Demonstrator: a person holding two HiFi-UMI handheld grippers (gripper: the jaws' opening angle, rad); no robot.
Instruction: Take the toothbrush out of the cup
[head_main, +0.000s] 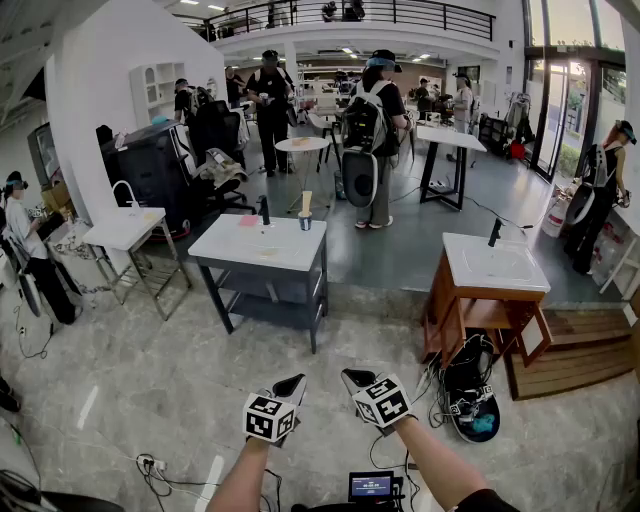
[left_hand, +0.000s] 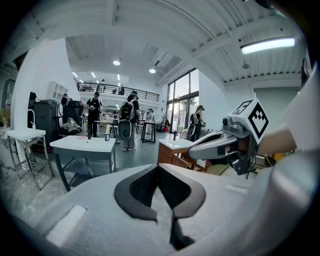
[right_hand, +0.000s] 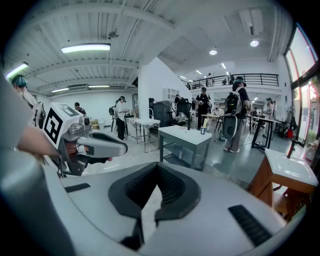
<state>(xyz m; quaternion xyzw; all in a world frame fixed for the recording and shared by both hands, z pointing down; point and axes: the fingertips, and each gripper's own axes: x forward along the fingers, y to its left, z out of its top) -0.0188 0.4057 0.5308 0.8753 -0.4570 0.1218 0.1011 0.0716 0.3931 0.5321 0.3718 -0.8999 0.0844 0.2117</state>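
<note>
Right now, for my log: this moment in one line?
left claw: shut, empty | right claw: shut, empty | toothbrush: in cup on grey table, unreached

**Head view, six o'clock: the rig I operate.** My left gripper (head_main: 290, 384) and right gripper (head_main: 356, 379) have pale grey moulded shells with black tips. Each carries a white cube (head_main: 268, 417) printed with black square markers. In the gripper views, black ribbed pads (left_hand: 145, 187) line the grey jaws. My forearms (head_main: 245, 478) are uncovered, and a dark sleeve (head_main: 488, 500) edges in at five o'clock.

Grey table (head_main: 250, 252) bearing a cup (head_main: 305, 223), black upright fixture (head_main: 264, 211), pink patch (head_main: 248, 220)
</note>
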